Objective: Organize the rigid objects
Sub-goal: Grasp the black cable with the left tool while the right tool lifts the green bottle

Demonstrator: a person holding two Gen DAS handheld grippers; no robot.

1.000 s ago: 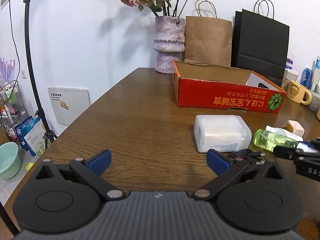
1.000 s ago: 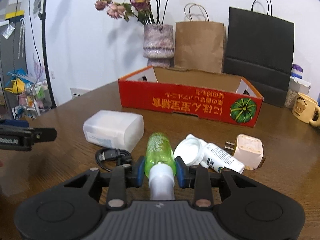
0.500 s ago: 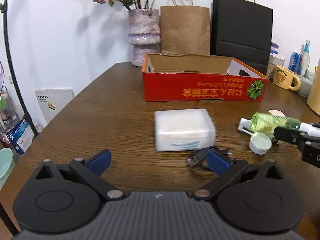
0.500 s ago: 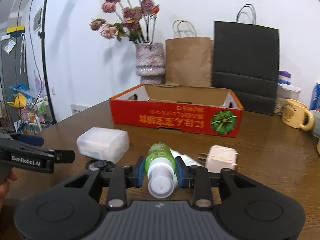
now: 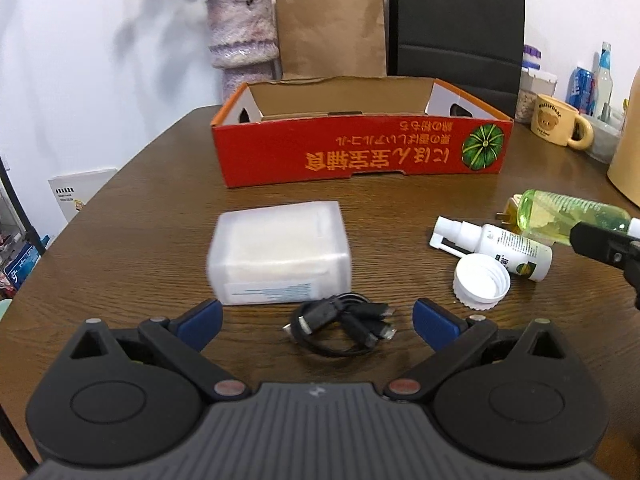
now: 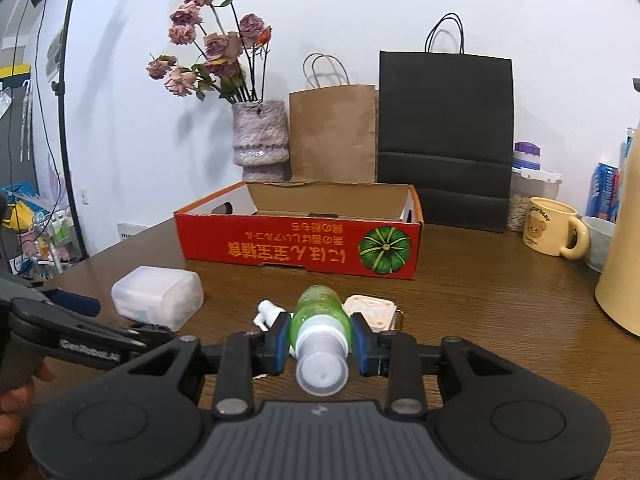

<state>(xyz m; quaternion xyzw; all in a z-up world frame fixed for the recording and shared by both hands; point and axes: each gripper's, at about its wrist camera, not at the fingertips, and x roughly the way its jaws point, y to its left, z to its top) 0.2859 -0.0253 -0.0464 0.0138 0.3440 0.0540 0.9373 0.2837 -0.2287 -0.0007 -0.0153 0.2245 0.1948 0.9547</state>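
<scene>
Right gripper point(image 6: 320, 340) clamps green spray bottle point(image 6: 320, 312) at its neck; keep it level, clear the red carton's point(image 6: 298, 246) near wall ahead before release; left gripper point(image 5: 316, 318) wide, empty

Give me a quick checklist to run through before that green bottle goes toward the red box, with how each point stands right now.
1. Right gripper clamped on the translucent green plastic bottle: ok, pads press both sides near its white cap.
2. Bottle clear of the brown wooden table: ok, it hangs above the other items.
3. Red cardboard box open on top: ok.
4. Room inside the box: cannot tell, its floor is mostly hidden by the front wall.
5. Left gripper free: ok, jaws wide apart, nothing between them but the black coiled cable lying on the table.
6. White frosted plastic case out of the bottle's path: ok, it lies to the left.
</scene>
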